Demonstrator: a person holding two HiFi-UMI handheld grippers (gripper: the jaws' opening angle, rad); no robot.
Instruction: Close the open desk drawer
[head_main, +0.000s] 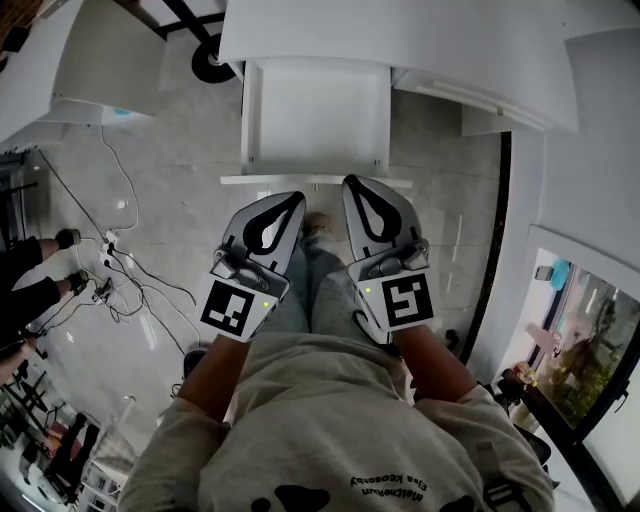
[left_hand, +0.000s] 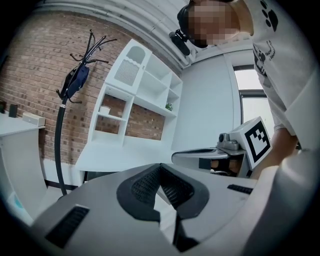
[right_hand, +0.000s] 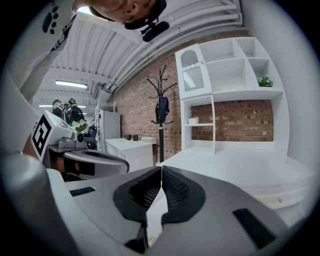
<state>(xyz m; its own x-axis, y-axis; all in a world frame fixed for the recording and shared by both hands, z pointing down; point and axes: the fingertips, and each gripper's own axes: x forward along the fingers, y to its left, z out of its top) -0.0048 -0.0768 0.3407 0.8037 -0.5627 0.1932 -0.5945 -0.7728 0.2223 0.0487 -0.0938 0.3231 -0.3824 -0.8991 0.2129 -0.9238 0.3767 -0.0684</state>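
L claw (head_main: 292, 200) & R claw (head_main: 352, 185) both closed, empty, side by side near front of open drawer (head_main: 315, 110) under white surface (head_main: 400, 30).

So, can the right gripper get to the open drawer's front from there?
Probably yes. The right gripper, jaws shut and empty, points at the drawer, its tip right by the front panel, and nothing lies between them. From above I can't tell whether it is level with the panel.
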